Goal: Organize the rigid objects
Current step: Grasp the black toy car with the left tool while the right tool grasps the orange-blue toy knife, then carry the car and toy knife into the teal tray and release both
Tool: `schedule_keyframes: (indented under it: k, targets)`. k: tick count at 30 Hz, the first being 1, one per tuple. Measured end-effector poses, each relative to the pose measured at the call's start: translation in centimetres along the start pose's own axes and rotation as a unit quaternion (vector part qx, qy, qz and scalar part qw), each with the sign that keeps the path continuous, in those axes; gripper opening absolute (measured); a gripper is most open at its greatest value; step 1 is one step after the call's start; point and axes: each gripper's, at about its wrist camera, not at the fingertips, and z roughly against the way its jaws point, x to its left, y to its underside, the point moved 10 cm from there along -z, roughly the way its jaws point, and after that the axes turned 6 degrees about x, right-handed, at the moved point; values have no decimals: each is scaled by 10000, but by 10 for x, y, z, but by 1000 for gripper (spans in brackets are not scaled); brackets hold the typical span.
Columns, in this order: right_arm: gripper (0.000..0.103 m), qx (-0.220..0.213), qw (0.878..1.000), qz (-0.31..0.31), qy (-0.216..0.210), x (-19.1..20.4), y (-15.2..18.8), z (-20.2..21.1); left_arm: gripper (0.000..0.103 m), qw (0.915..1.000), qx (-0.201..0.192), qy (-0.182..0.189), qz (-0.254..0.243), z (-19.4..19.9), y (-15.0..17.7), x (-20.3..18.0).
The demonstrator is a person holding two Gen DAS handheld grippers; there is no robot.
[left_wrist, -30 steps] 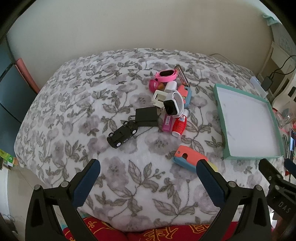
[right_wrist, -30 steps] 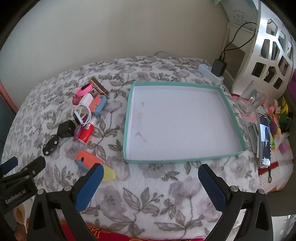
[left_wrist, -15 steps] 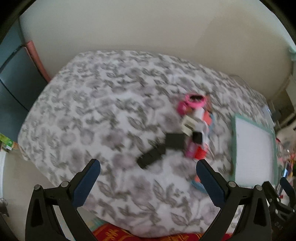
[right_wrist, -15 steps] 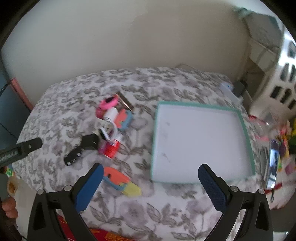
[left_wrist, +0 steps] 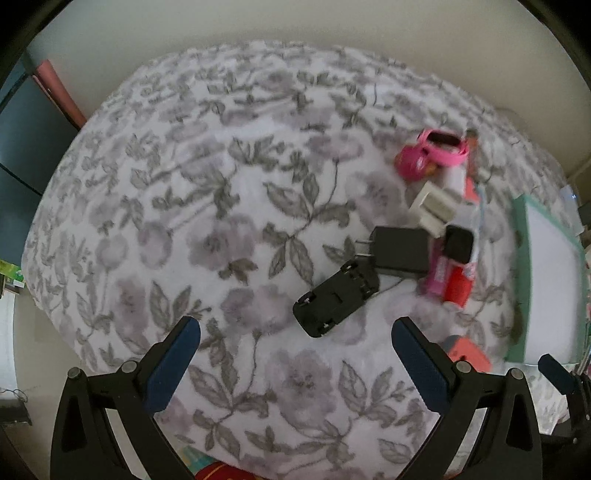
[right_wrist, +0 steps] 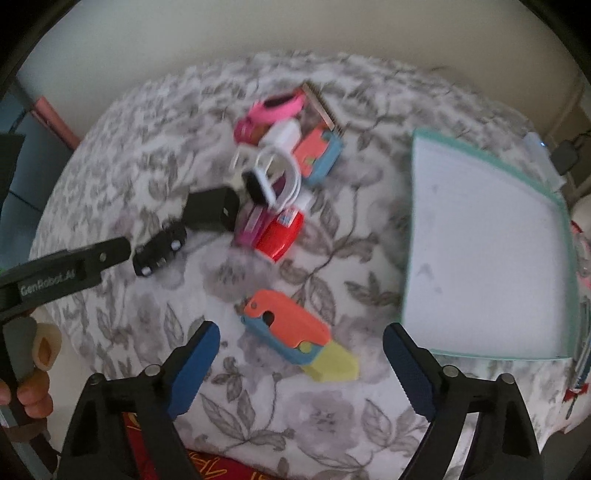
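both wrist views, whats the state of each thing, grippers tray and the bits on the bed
left gripper: open, empty, hovering near the car
right gripper: open, empty, over the orange toy
teal-rimmed white tray: empty
small black toy car: upside down
black plug-in charger: lying flat, prongs toward the car
orange and blue toy knife with yellow blade: lying flat, blade out
pink wristwatch: strap looped

Floral grey-and-white bedspread against a plain cream wall, dim even light.

Probably a home bedroom: floral blanket (bed-like, blurry) strewn with small household clutter.
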Motion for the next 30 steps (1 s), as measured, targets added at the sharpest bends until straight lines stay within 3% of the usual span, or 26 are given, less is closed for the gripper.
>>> schedule_keyframes:
  k: [9, 12, 17, 22, 25, 30]
  targets:
    - [83, 599, 9978, 237, -141, 13, 8, -49, 103, 9990, 164, 43, -407, -42, -11, -19]
    - [78, 759, 9967, 279, 7, 12, 11, -65, 101, 9982, 253, -7, -544, -54, -13, -24]
    - [75, 778, 9961, 374, 191, 10, 11, -76, 82, 9973, 355, -19, -650, -72, -19, -30]
    - [59, 692, 9955, 475, 432, 7, 8, -80, 68, 9971, 366, 135, -652, -81, -23, -35]
    - [54, 701, 9961, 375, 374, 1, 8, -73, 56, 9972, 339, 183, -639, -82, -23, -38]
    - [51, 766, 9966, 194, 212, -14, 9, -72, 44, 9977, 357, 153, -552, -79, -20, -38]
